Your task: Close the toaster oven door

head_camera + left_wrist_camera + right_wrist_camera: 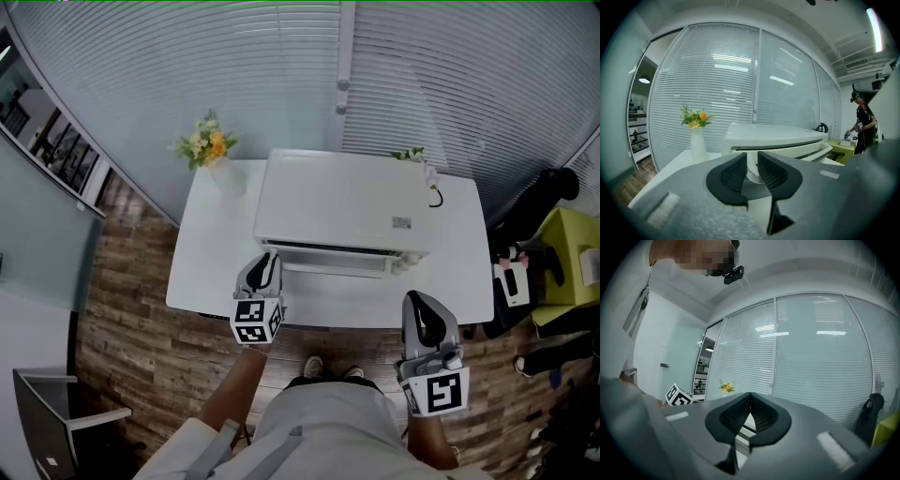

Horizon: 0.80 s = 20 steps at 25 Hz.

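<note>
Oven door (337,260) just beyond left hand-held gripper (269,262)

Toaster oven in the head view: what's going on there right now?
A person holds a gripper in each hand at a white table. The left gripper, jaws apart and empty, is up at the front left corner of the white toaster oven, whose door hangs slightly ajar. The right gripper, jaws together, is held back at the table's near edge, off the oven.
</note>
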Each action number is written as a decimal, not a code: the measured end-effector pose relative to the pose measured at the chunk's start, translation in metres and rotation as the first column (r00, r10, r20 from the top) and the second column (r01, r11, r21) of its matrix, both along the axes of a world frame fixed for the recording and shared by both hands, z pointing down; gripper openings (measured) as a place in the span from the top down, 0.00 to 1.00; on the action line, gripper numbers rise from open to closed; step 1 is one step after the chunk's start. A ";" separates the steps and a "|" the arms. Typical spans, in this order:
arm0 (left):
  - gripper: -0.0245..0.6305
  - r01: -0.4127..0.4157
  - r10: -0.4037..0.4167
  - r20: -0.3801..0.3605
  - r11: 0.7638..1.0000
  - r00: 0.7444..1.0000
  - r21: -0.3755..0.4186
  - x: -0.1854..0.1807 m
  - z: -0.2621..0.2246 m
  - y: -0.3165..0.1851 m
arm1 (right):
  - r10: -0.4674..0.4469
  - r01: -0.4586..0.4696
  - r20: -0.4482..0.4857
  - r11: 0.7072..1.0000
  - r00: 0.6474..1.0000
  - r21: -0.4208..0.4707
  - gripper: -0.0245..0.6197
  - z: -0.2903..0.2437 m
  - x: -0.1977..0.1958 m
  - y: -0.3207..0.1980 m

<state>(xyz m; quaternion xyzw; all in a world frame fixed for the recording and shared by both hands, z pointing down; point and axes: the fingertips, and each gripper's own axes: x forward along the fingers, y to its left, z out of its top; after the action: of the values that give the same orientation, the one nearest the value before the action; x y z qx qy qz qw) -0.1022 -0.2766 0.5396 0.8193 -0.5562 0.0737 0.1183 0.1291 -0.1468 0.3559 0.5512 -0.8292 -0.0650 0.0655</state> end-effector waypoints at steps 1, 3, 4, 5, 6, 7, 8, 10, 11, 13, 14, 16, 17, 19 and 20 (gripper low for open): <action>0.84 0.000 0.000 0.000 1.000 1.000 0.000 0.000 0.000 -0.001 | 0.001 -0.001 0.000 1.000 1.000 0.000 0.95 0.000 0.001 -0.001; 0.84 0.001 -0.001 -0.001 1.000 1.000 0.000 0.001 0.000 -0.005 | 0.001 -0.001 0.000 1.000 1.000 -0.001 0.95 0.001 0.002 -0.004; 0.84 0.003 -0.003 -0.001 1.000 1.000 0.000 0.001 0.000 -0.006 | 0.001 -0.001 0.000 1.000 1.000 -0.002 0.95 0.001 0.003 -0.006; 0.84 0.004 -0.004 -0.002 1.000 1.000 0.000 0.001 -0.001 -0.008 | 0.001 -0.001 0.000 1.000 1.000 -0.003 0.95 0.001 0.003 -0.007; 0.84 0.005 -0.005 -0.003 1.000 1.000 0.000 0.001 -0.001 -0.010 | 0.001 -0.001 0.000 1.000 1.000 -0.004 0.95 0.001 0.004 -0.009; 0.84 0.007 -0.007 -0.004 1.000 1.000 0.001 0.001 -0.002 -0.011 | 0.000 0.000 0.001 1.000 1.000 -0.004 0.95 0.001 0.004 -0.010; 0.84 0.008 -0.008 -0.004 1.000 1.000 0.001 0.001 -0.002 -0.012 | 0.000 0.000 0.001 1.000 1.000 -0.003 0.95 0.001 0.004 -0.010; 0.84 0.008 -0.008 -0.003 1.000 1.000 0.003 0.002 -0.004 -0.013 | -0.001 0.001 0.003 1.000 1.000 -0.002 0.95 0.000 0.005 -0.012; 0.84 0.008 -0.008 -0.001 1.000 1.000 0.004 0.002 -0.004 -0.014 | -0.001 0.001 0.003 1.000 1.000 -0.001 0.95 0.000 0.005 -0.013; 0.84 0.009 -0.009 0.002 1.000 1.000 0.006 0.002 -0.004 -0.015 | -0.001 0.001 0.003 1.000 1.000 -0.001 0.95 0.001 0.006 -0.015; 0.84 0.010 -0.010 0.004 1.000 1.000 0.006 0.002 -0.004 -0.015 | -0.001 0.001 0.004 1.000 1.000 -0.001 0.95 0.002 0.007 -0.016; 0.84 0.012 -0.012 0.005 1.000 1.000 0.006 0.003 -0.003 -0.015 | -0.002 0.002 0.004 1.000 1.000 -0.004 0.95 0.003 0.008 -0.018; 0.84 0.014 -0.014 0.005 1.000 1.000 0.005 0.003 -0.003 -0.015 | -0.002 0.002 0.005 1.000 1.000 -0.006 0.95 0.003 0.008 -0.019; 0.84 0.015 -0.015 0.006 1.000 1.000 0.006 0.002 -0.004 -0.015 | -0.003 0.003 0.005 1.000 1.000 -0.010 0.95 0.004 0.008 -0.020; 0.84 0.015 -0.015 0.008 1.000 1.000 0.006 0.002 -0.004 -0.015 | -0.003 0.003 0.005 1.000 1.000 -0.011 0.95 0.004 0.008 -0.021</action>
<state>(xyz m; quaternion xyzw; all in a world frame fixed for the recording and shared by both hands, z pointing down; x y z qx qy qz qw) -0.1002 -0.2915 0.5357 0.8152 -0.5629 0.0744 0.1140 0.1368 -0.1678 0.3600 0.5496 -0.8307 -0.0593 0.0662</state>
